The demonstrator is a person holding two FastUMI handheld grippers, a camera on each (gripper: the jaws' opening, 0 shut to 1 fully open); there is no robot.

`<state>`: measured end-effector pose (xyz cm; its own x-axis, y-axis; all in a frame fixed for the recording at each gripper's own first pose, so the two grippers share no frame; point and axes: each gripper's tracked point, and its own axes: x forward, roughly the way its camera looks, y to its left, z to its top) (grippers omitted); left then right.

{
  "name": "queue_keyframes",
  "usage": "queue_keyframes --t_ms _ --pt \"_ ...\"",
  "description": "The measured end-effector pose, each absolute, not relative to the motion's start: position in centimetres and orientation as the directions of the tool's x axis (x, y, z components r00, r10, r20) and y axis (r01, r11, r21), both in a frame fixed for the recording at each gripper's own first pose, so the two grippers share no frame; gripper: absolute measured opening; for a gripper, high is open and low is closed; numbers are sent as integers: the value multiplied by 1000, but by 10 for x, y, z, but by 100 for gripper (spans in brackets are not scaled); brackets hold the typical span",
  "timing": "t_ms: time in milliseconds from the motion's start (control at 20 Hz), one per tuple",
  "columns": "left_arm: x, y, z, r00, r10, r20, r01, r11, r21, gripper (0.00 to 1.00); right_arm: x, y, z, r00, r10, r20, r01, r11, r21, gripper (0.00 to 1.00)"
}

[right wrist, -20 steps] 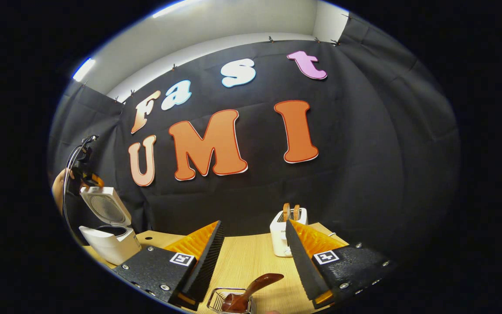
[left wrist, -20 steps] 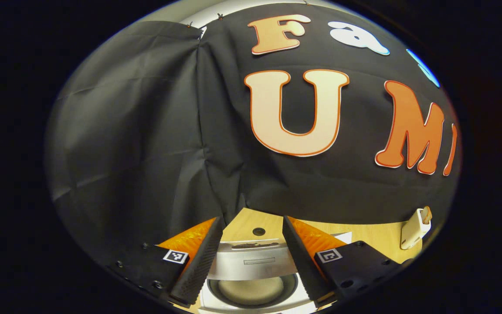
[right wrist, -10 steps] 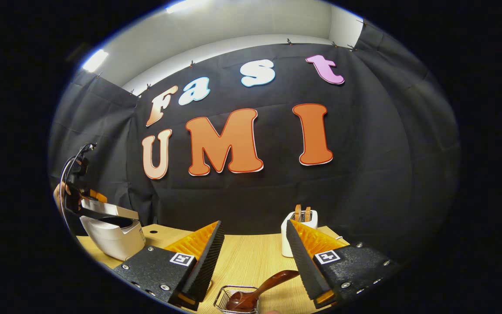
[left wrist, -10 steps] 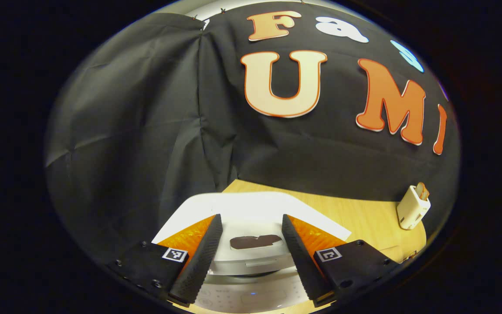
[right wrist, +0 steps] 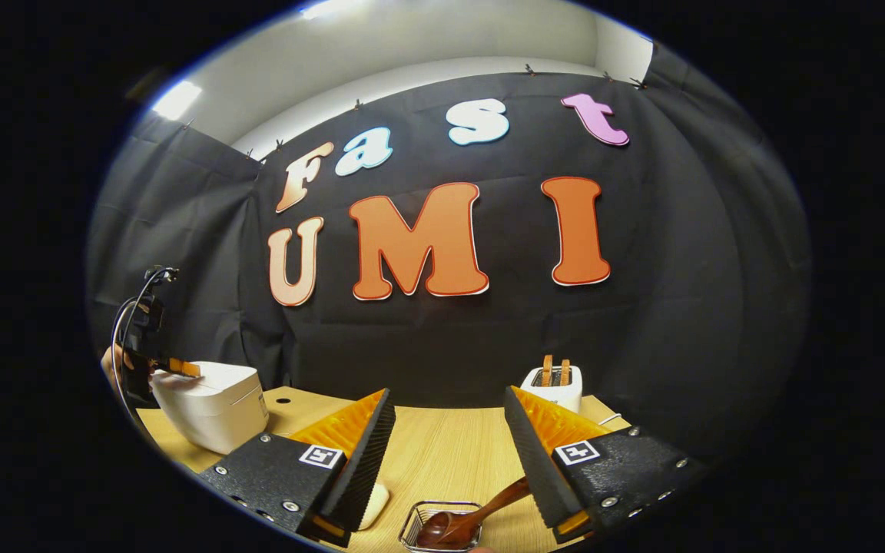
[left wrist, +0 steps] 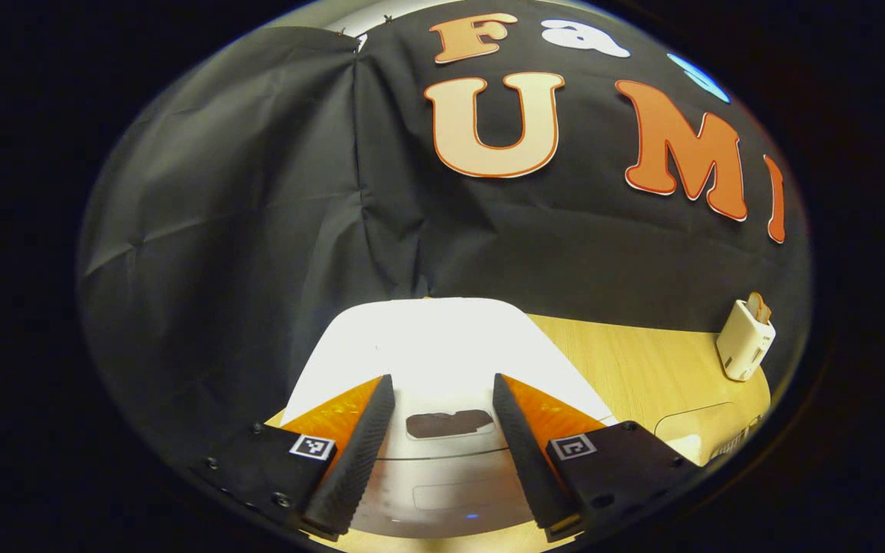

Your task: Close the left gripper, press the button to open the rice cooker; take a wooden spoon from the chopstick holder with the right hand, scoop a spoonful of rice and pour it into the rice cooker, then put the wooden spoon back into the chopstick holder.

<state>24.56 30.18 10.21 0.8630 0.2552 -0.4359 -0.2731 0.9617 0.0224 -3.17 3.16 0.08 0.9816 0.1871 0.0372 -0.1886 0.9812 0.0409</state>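
Lit from ceiling strip lights [right wrist: 174, 98] overhead. Rice cooker lid [left wrist: 435, 346] blown out to white glare in left gripper view. Heavy fisheye bending at edges. Sharp focus, no motion blur; black cloth dim.

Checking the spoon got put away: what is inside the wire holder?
The wooden spoon sits in the wire holder, bowl down, its handle slanting out toward the right gripper. The holder's lower part is cut off, so anything else inside can't be seen.

Black cloth [right wrist: 450, 346] is hanging clipped across the back and sides, creasing at the corners. Above it a white wall [right wrist: 412, 38] is showing, a ceiling light [right wrist: 174, 100] glowing. A wooden table [right wrist: 442, 453] is standing below.
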Motion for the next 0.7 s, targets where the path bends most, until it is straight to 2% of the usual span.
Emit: queue_keyframes --t_ms 100,200,650,700 --pt "239 300 115 895 281 -346 -283 958 45 87 -31 36 2 981 192 42 -193 980 36 85" --pt "231 286 138 929 262 -260 -263 964 32 87 -30 40 5 980 192 52 -193 981 30 85" --pt "230 250 200 974 212 -86 -207 977 56 87 -30 55 10 975 206 79 -208 978 25 85" --pt "226 244 206 978 205 -48 -201 977 68 93 -32 54 14 975 199 97 -202 979 20 85"
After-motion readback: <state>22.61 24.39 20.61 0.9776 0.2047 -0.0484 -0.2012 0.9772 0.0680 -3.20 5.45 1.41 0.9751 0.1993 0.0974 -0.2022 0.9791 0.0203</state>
